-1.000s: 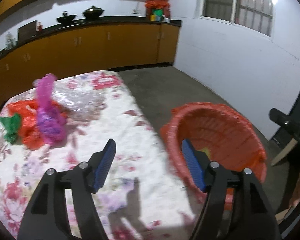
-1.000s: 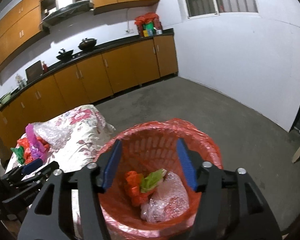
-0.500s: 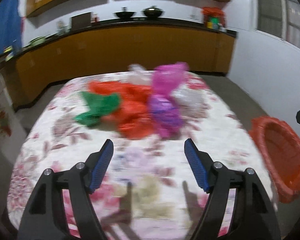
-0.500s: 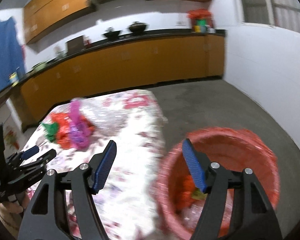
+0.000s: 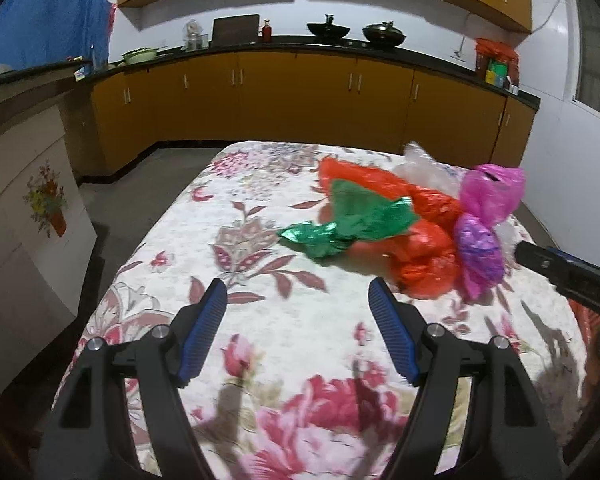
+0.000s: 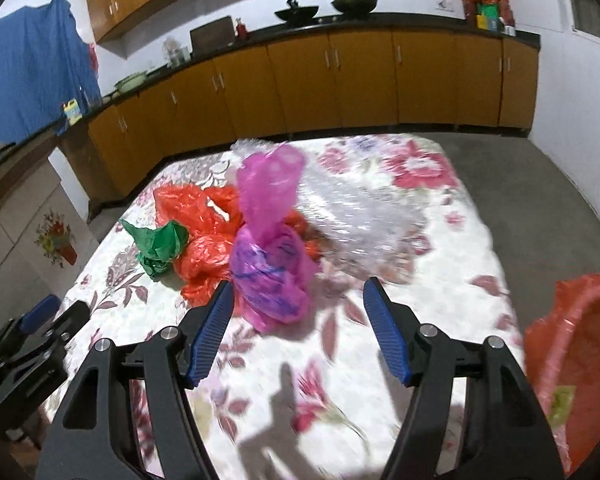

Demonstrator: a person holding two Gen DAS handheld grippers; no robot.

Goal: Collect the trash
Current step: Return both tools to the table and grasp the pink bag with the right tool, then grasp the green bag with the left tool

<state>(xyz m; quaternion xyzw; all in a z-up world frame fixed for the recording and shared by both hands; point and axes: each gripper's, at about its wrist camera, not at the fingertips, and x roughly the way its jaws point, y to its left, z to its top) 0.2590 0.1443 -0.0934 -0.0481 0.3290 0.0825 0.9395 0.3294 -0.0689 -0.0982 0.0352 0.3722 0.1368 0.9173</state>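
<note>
Right wrist view: floral tablecloth (image 6: 452, 248) blurred; red basket (image 6: 580, 360) cut off right of right gripper (image 6: 296, 332), spread, empty. Pink bag (image 6: 268, 256) just ahead. Left gripper (image 5: 296, 332) spread; green bag (image 5: 352, 220) ahead.

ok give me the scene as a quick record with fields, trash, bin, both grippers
surface: table under a floral cloth
trash on table: pink bag, red bags, green wrapper, clear plastic, bunched in one pile
bin: red-lined basket at the table's right edge, some trash already inside
left gripper: jaws open, empty, over bare cloth short of the pile
right gripper: jaws open, empty, pink bag just ahead between the fingertips, not gripped
task state: pile not yet collected
</note>
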